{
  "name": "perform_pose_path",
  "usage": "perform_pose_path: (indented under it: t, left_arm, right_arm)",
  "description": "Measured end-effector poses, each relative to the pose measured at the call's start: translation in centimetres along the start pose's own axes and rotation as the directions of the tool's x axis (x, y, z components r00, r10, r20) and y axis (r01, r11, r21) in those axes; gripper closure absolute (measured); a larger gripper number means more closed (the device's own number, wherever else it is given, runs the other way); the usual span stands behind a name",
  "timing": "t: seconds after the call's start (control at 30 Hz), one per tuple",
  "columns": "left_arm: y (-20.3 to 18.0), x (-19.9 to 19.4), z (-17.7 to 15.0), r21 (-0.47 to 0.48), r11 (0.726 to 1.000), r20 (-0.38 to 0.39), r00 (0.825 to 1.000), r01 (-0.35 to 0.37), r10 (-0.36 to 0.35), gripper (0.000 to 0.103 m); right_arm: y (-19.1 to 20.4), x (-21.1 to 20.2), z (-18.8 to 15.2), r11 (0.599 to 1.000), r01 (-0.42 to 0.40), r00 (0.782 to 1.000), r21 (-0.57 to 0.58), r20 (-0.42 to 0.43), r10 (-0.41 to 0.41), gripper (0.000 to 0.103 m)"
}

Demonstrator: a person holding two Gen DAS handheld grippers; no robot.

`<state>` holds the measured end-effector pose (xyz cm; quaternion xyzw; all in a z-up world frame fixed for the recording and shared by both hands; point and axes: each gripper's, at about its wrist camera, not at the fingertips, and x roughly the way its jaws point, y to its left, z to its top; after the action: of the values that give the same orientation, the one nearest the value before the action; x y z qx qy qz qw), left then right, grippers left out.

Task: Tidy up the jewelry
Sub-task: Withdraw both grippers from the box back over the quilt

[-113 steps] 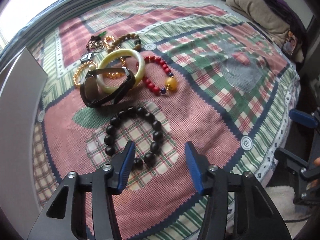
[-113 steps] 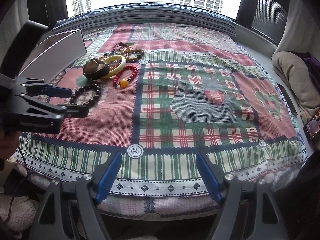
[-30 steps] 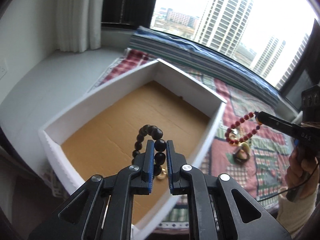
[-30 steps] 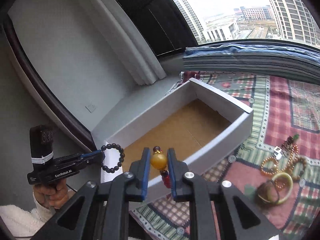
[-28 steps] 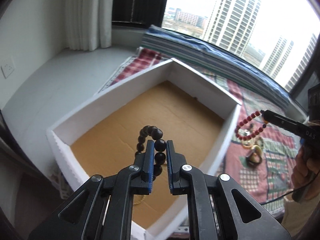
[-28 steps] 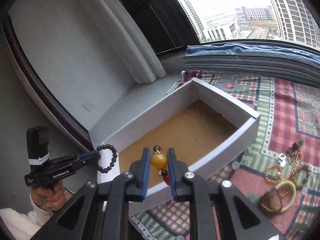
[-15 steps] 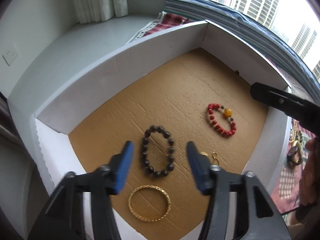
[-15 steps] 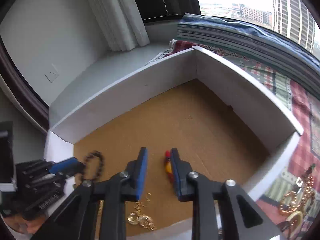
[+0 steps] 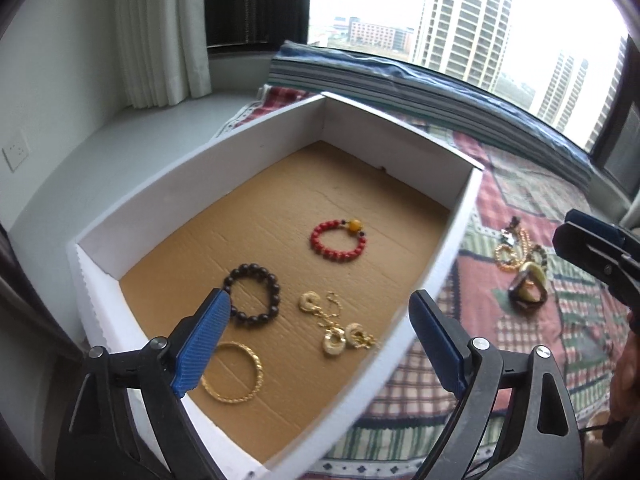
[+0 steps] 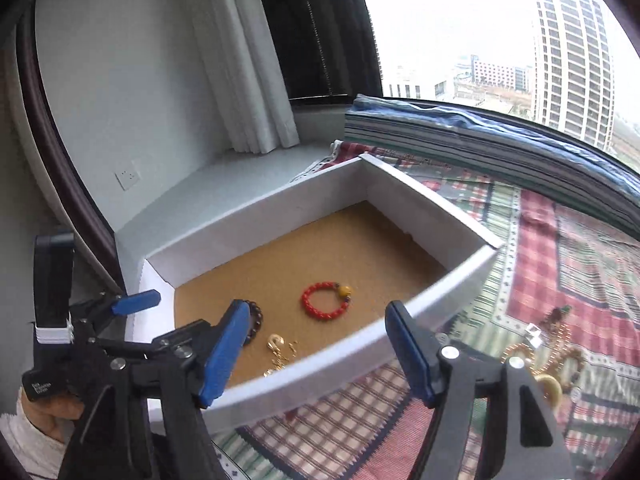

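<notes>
Jewelry lies on the brown corrugated cardboard floor of a shallow white-walled box (image 9: 460,216) that sits at one end of a bed covered by a red, green and cream plaid quilt (image 9: 500,344). Inside the box, a red beaded bracelet with one amber bead (image 9: 338,240) rests toward the middle of the floor, well apart from the walls. A dark brown, almost black beaded bracelet (image 9: 252,300) lies nearer the box's near edge. Just beside it toward the quilt-side wall sits a tangle of gold chain with pale ring-shaped pieces (image 9: 336,326), and a thin gold bangle (image 9: 234,372) lies closest to the near edge, partly behind a blue pad.

The left gripper (image 9: 316,340) hangs above the near part of the box with its blue-padded jaws spread wide, having just been opening; nothing is between them, and the dark bracelet lies on the cardboard below. The right gripper (image 10: 314,350) is likewise spread, its jaws also having just been opening, with no object in its grasp; the red bracelet (image 10: 326,300) lies flat on the cardboard beyond its tips. In the right wrist view the left gripper (image 10: 120,312) shows at the box's near corner, held by a hand in a white sleeve (image 10: 36,420).

Outside the box, on the quilt, more jewelry remains in a pile: gold beaded strands (image 9: 508,254) and a pale yellow bangle with a dark brown band (image 9: 528,288) against it.
</notes>
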<state>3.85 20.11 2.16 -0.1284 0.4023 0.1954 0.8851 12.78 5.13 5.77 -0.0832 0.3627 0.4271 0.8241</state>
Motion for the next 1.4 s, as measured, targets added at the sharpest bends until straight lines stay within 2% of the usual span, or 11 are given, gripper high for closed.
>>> perform_pose_path:
  t: [0.13,0.23,0.37,0.53,0.7,0.97,1.2,1.4]
  left_arm:
    - [-4.2,-0.8,-1.8,0.066,0.994,0.0,0.996,0.088,-0.088,0.01]
    - [-7.4,-0.8,-3.5,0.128,0.983,-0.021,0.991,0.135,-0.134,0.009]
    - [-10.7,-0.2,-6.0,0.183,0.965,-0.08,0.981,0.187,-0.175,0.009]
    - [-13.9,-0.2,-8.0,0.242,0.945,-0.129,0.972,0.222,-0.195,0.009]
    - [-15.1,-0.7,-8.8,0.287,0.933,-0.122,0.975,0.216,-0.188,0.007]
    - [-14.7,0.1,-9.1,0.277,0.941,-0.139,0.977,0.195,-0.162,0.007]
    - [-14.4,0.5,-9.1,0.269,0.946,-0.139,0.979,0.179,-0.146,0.007]
    - [-14.5,0.9,-9.4,0.276,0.946,-0.152,0.98,0.17,-0.132,0.007]
  right_arm:
    - [-2.5,-3.6,-3.5,0.991,0.125,0.992,0.046,0.017,-0.126,0.029]
    - [-3.8,-5.3,-6.4,0.974,0.218,0.976,0.067,-0.019,-0.217,0.029]
    - [-6.1,-6.7,-10.0,0.927,0.354,0.934,0.127,-0.096,-0.344,0.029]
    - [-7.3,-9.1,-13.9,0.855,0.504,0.862,0.123,-0.128,-0.49,0.029]
    - [-8.2,-10.2,-15.1,0.815,0.558,0.83,0.159,-0.134,-0.542,0.029]
    - [-8.2,-9.6,-15.1,0.778,0.615,0.788,0.126,-0.133,-0.601,0.029]
    - [-8.2,-9.7,-15.0,0.759,0.641,0.768,0.116,-0.126,-0.628,0.029]
    - [-8.4,-9.6,-15.2,0.754,0.647,0.762,0.116,-0.136,-0.633,0.029]
